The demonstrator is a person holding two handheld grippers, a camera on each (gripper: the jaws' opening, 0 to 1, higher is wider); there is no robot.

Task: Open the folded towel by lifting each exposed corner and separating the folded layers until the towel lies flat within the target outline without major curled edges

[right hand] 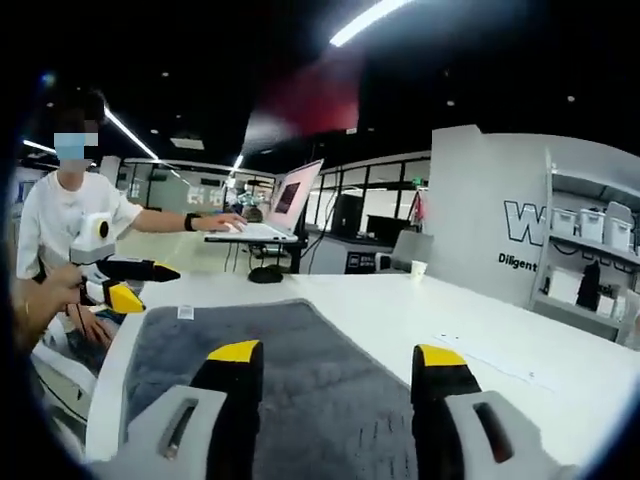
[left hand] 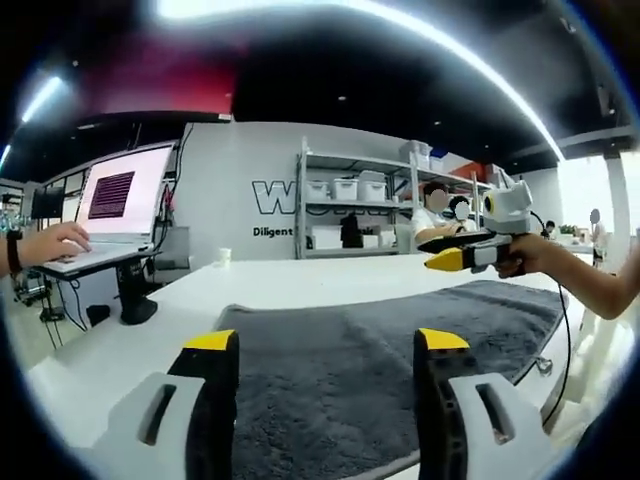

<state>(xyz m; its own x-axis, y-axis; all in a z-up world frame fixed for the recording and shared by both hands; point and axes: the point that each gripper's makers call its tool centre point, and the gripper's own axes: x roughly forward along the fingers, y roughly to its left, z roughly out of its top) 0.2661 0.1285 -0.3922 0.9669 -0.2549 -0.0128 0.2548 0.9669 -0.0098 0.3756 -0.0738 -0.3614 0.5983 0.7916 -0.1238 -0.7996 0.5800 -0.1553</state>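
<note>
On the white table (left hand: 300, 285) lies the towel (left hand: 350, 370), a dark grey terry cloth with a dense, nubby pile, spread as one broad flat sheet. Its near edge runs straight, and in the right gripper view a small white label (right hand: 186, 312) sits at its far corner. The tabletop is smooth and glossy, with rounded corners, and a wide bare band of it borders the towel on the far side, so there is free room past that edge.

Low over the towel's near part, the left gripper (left hand: 325, 345) holds its black, yellow-tipped jaws spread wide apart with nothing between them; the pile shows through the gap. The right gripper (right hand: 338, 358) likewise hangs above the towel with its jaws parted and empty. In the left gripper view, the right gripper appears in a hand (left hand: 545, 255) above the towel's far right end, clear of the cloth. In the right gripper view, the left gripper appears off the towel's left edge, just beside the label corner.

Beyond the towel's far side, a small white cup (right hand: 418, 268) stands on the table. Farther off, a person's hand (left hand: 55, 240) rests on an open laptop (left hand: 115, 205) raised on a stand, and metal shelving (left hand: 375, 205) with white bins lines the grey wall.
</note>
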